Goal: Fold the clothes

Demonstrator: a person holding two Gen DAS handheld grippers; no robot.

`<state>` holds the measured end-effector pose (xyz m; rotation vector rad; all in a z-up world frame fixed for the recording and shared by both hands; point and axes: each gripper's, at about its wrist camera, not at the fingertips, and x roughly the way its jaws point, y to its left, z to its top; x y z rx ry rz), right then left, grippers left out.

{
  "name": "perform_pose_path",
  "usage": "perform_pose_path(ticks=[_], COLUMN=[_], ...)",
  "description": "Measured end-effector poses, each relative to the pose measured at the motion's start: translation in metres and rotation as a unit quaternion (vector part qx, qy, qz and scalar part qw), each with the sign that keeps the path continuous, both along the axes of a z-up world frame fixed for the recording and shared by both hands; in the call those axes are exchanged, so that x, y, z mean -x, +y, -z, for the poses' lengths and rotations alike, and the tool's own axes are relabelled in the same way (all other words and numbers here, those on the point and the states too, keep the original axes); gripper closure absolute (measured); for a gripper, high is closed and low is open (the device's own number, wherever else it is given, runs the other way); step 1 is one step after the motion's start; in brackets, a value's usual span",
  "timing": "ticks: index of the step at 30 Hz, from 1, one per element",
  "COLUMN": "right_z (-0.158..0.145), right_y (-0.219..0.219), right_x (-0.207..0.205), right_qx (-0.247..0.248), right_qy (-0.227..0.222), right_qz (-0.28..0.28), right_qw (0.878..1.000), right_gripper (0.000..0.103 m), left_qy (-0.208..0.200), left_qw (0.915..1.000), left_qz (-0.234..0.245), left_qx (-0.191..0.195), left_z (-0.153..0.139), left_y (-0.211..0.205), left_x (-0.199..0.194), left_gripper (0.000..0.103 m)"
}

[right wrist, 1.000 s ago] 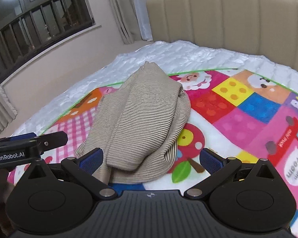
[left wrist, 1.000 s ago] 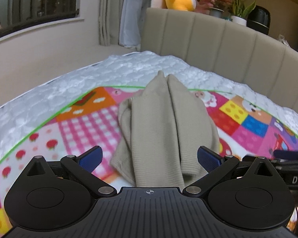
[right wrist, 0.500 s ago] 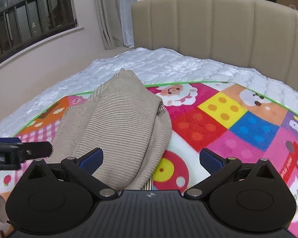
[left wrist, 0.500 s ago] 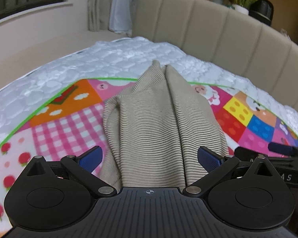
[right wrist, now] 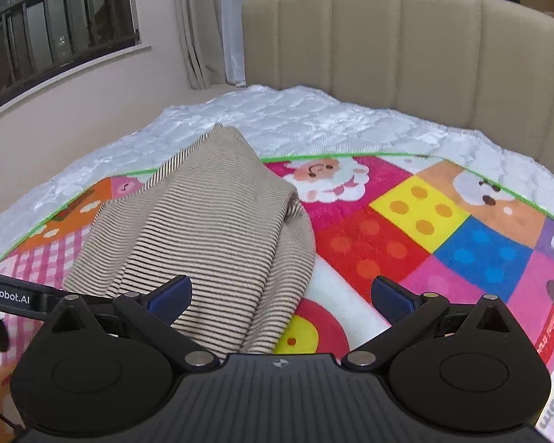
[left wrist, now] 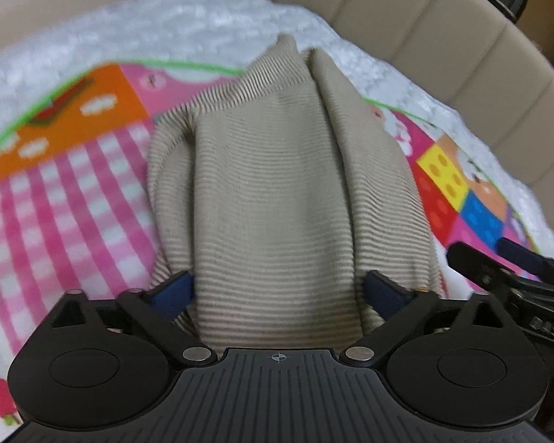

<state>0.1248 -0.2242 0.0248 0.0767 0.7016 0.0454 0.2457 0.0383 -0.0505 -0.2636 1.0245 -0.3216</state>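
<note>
Striped beige garment (left wrist: pixel 277 192) lying lengthwise on the patchwork play mat (right wrist: pixel 417 229) atop the bed, sides already turned in over the middle, far tip reaching onto the white quilted mattress cover (right wrist: pixel 314 118). Left claw (left wrist: pixel 277 291) spread wide, straddling the near hem, holding nothing. Right claw (right wrist: pixel 280 295) equally wide and empty, only its left finger over the garment's right edge. Risks, as a judgement: closing on the top layer alone and peeling open the turned-in sides; uneven pinches from the two claws skewing any crosswise fold; soft knit sagging or slipping from the pads; mat dragged along if pinched too deep.
</note>
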Motion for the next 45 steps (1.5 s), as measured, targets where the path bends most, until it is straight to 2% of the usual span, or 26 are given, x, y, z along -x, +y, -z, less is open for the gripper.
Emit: perform_pose_path(ticks=[2,4,5,6,9,10,12,13,16,19,21,25,29,34,39,41,42,43,45], right_z=[0.005,0.009,0.011,0.012,0.010,0.008,0.004,0.002,-0.001,-0.002,-0.003,0.005,0.025,0.041,0.050,0.050,0.049,0.047,0.041], right_y=[-0.001,0.000,0.000,0.000,0.000,0.000,0.002,0.004,0.015,0.033,0.049,0.077,0.092,0.085,0.084,0.086,0.088,0.085,0.080], right_x=[0.000,0.001,0.001,0.002,0.005,0.007,0.008,0.008,0.005,-0.003,-0.011,-0.031,-0.049,-0.052,-0.055,-0.058,-0.060,-0.060,-0.058], right_qx=[-0.001,-0.001,-0.001,-0.001,-0.001,0.000,0.000,-0.001,-0.006,-0.007,-0.006,-0.008,0.002,-0.011,-0.014,-0.006,-0.001,0.000,0.001], right_qy=[0.006,0.013,0.016,0.016,0.013,0.010,0.004,0.002,-0.002,-0.005,-0.008,0.002,0.034,0.052,0.076,0.090,0.098,0.093,0.083], right_qz=[0.001,0.001,0.002,0.002,0.002,0.001,-0.002,-0.005,-0.018,-0.036,-0.050,-0.068,-0.052,-0.034,-0.041,-0.047,-0.051,-0.053,-0.056], right_qw=[1.000,1.000,1.000,1.000,1.000,1.000,1.000,1.000,1.000,0.999,0.999,0.998,0.998,0.998,0.996,0.995,0.994,0.994,0.995], right_gripper=[0.000,0.000,0.000,0.000,0.000,0.000,0.000,0.000,0.000,0.000,0.000,0.000,0.000,0.000,0.000,0.000,0.000,0.000,0.000], left_qy=[0.001,-0.007,-0.012,-0.017,-0.037,-0.046,-0.094,-0.123,-0.203,-0.222,-0.206,-0.186,-0.177,-0.172,-0.172,-0.186,-0.194,-0.202,-0.201], left_qw=[0.9999,0.9999,0.9999,0.9998,0.9989,0.9980,0.9913,0.9850,0.9574,0.9430,0.9379,0.9334,0.9307,0.9270,0.9228,0.9214,0.9206,0.9197,0.9238], left_qz=[0.006,0.007,0.008,0.006,-0.014,-0.026,-0.074,-0.102,-0.189,-0.238,-0.269,-0.300,-0.311,-0.325,-0.338,-0.335,-0.334,-0.332,-0.321], left_qx=[0.009,0.005,0.003,0.004,0.024,0.034,0.055,0.066,0.079,0.069,0.074,0.063,0.073,0.075,0.070,0.063,0.060,0.056,0.053], left_z=[0.003,0.004,0.004,0.004,-0.007,-0.014,-0.036,-0.048,-0.079,-0.083,-0.073,-0.050,-0.041,-0.039,-0.039,-0.045,-0.048,-0.051,-0.050], left_y=[0.003,0.003,0.002,0.004,0.012,0.017,0.036,0.047,0.086,0.111,0.124,0.139,0.154,0.168,0.172,0.169,0.168,0.166,0.161], left_x=[0.001,0.002,0.003,0.003,0.004,0.003,0.002,0.004,0.008,0.005,0.002,-0.007,-0.010,-0.013,-0.009,-0.005,-0.004,-0.002,-0.002], left_gripper=[0.031,0.065,0.072,0.083,0.089,0.090,0.091,0.093,0.093,0.093,0.093,0.092,0.091,0.089,0.089,0.088,0.086,0.079,0.069])
